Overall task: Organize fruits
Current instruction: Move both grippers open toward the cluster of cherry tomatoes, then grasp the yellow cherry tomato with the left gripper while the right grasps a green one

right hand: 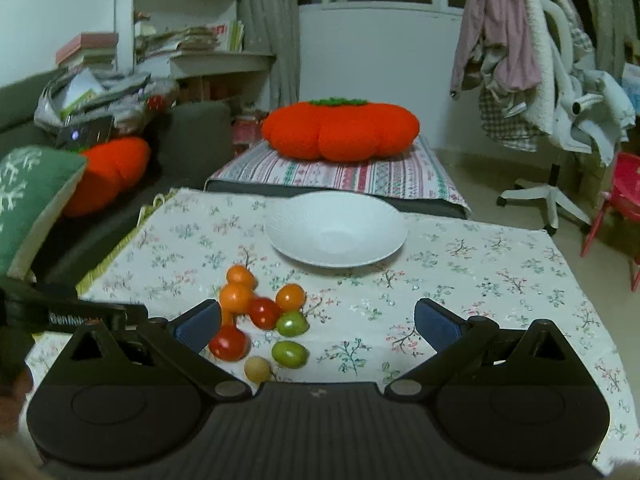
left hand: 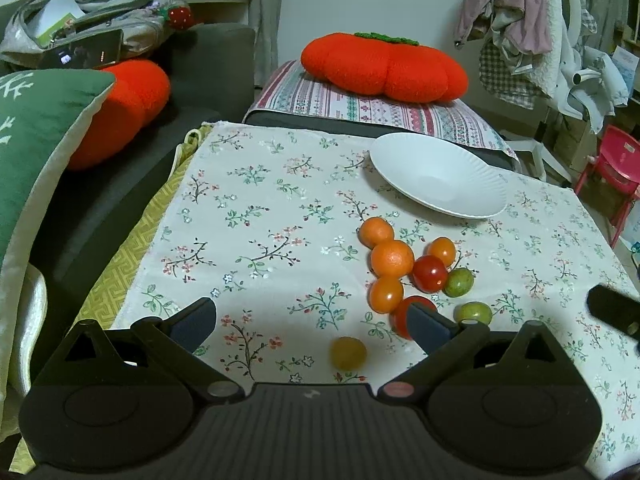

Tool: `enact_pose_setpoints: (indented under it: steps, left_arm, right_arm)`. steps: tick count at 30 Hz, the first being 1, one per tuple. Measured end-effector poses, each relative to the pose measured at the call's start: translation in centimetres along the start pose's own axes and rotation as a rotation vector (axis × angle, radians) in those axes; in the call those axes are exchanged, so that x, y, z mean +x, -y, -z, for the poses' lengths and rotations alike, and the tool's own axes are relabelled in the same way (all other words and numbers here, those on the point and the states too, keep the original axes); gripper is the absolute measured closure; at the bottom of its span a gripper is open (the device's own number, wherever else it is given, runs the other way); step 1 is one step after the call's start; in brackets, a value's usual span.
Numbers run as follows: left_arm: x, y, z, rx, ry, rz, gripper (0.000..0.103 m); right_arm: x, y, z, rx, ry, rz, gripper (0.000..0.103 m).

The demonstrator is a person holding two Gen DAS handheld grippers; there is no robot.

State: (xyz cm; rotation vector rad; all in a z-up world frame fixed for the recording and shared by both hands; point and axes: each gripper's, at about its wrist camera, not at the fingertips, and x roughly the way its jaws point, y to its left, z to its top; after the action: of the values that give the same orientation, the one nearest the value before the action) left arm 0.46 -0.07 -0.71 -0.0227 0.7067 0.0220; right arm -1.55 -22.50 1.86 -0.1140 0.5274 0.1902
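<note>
A cluster of small fruits lies on the floral tablecloth (left hand: 256, 240): two oranges (left hand: 392, 258), orange tomatoes (left hand: 386, 294), red tomatoes (left hand: 429, 274), two green fruits (left hand: 459, 282) and a yellow one (left hand: 348, 353). Behind them stands a white plate (left hand: 436, 176) with nothing in it. My left gripper (left hand: 312, 320) is open, with the yellow fruit low between its fingers and untouched. One red tomato (left hand: 398, 316) is half hidden by its right finger. My right gripper (right hand: 318, 324) is open over bare cloth, with the fruit cluster (right hand: 264, 312) by its left finger and the plate (right hand: 336, 232) ahead.
Orange pumpkin-shaped cushions (left hand: 384, 66) rest on a striped seat beyond the table and on the dark sofa (left hand: 128, 100) at left, beside a green pillow (left hand: 36, 140). A chair draped with clothes (right hand: 532, 72) and a red stool (left hand: 612, 164) stand at right.
</note>
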Motion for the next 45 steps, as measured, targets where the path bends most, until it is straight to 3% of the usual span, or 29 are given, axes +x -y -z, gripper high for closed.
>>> enact_pose_setpoints:
  steps: [1,2,3,5,8,11,16,17,23,30,32,33,34,36,42,45]
  left_arm:
    - [0.1,0.0,0.0,0.003,-0.003,0.002,0.011]
    - [0.2,-0.2,-0.1,0.004,-0.012,0.006,0.011]
    - [0.2,-0.4,-0.2,0.003,-0.015,0.012,0.011]
    - [0.2,-1.1,-0.7,-0.003,-0.007,0.017,0.011]
    - [-0.2,-2.8,-1.4,-0.018,0.019,-0.011,0.011]
    - [-0.5,-4.4,-2.0,0.001,0.045,-0.016,0.011]
    - [-0.6,-6.4,-2.5,-0.01,0.041,-0.018,0.011]
    - [-0.4,-6.4,-2.4,-0.016,0.033,-0.027,0.011]
    - [1.7,-3.1,-0.8,0.055,-0.082,0.057,0.011]
    - [3.5,-0.2,1.0,0.178,-0.148,0.051,0.011]
    - [3.7,-0.3,1.5,0.21,-0.161,0.049,0.012]
    - [4.0,0.0,1.6,0.223,-0.165,0.055,0.012]
    - [4.2,0.3,1.8,0.23,-0.166,0.069,0.015]
    - [4.8,0.7,2.0,0.24,-0.172,0.09,0.021]
    - [6.3,2.1,2.6,0.274,-0.164,0.114,0.035]
    - [6.9,2.7,2.6,0.291,-0.156,0.121,0.053]
  right_arm:
    - [0.3,0.1,0.1,-0.046,-0.018,0.028,0.0]
    - [1.2,-0.1,0.8,-0.093,0.069,0.073,0.0]
    - [1.6,-0.3,1.0,-0.117,0.097,0.103,0.0]
    - [2.1,-0.8,1.5,-0.224,0.123,0.193,0.0]
    - [1.9,-1.1,1.9,-0.304,0.148,0.249,0.0]
    - [1.4,-0.3,1.4,-0.303,0.146,0.184,0.0]
    - [2.6,1.8,0.9,-0.199,0.024,0.121,0.0]
    - [2.8,1.9,0.9,-0.227,0.05,0.145,0.0]
    - [4.4,1.1,1.4,-0.149,-0.019,-0.018,0.0]
    - [6.3,2.2,1.4,-0.061,-0.05,-0.085,0.001]
    - [6.7,2.2,1.6,-0.061,-0.057,-0.121,0.005]
    - [7.0,1.9,1.6,-0.073,-0.06,-0.125,0.014]
    - [7.4,1.7,1.6,-0.086,-0.069,-0.129,0.025]
    - [8.4,1.5,1.6,-0.1,-0.085,-0.142,0.033]
    - [11.0,0.9,1.6,-0.13,-0.147,-0.17,0.04]
    - [11.5,0.7,1.5,-0.127,-0.147,-0.195,0.046]
